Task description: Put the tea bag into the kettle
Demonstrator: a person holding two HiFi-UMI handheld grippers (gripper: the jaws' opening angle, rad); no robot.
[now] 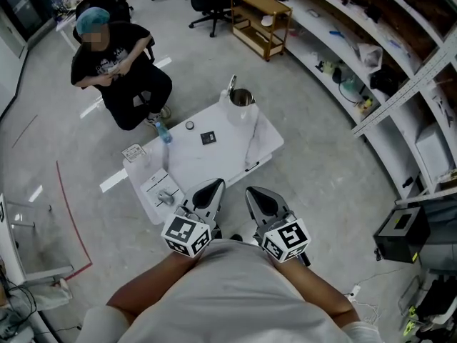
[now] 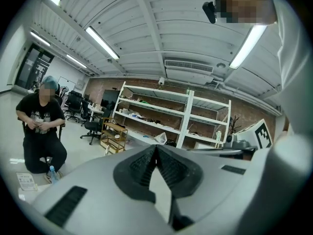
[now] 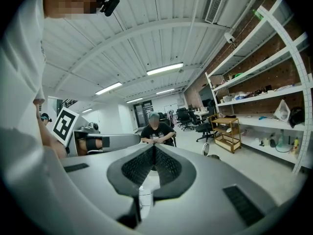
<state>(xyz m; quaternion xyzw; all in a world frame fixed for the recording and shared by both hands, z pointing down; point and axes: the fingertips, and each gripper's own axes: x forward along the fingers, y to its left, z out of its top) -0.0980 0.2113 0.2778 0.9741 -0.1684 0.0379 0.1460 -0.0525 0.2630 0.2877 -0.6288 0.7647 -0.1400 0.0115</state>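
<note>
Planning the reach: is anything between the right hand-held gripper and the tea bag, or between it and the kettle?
Nothing visible: only bare table from right hand-held gripper to tea bag to kettle.

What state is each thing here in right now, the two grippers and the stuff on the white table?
left gripper: shut, nothing between its jaws.
right gripper: shut, nothing between its jaws.
kettle: upright on the table, top open.
dark square packet: lying flat on the table, untouched; likely the tea bag.
bottle: upright, blue cap on.
</note>
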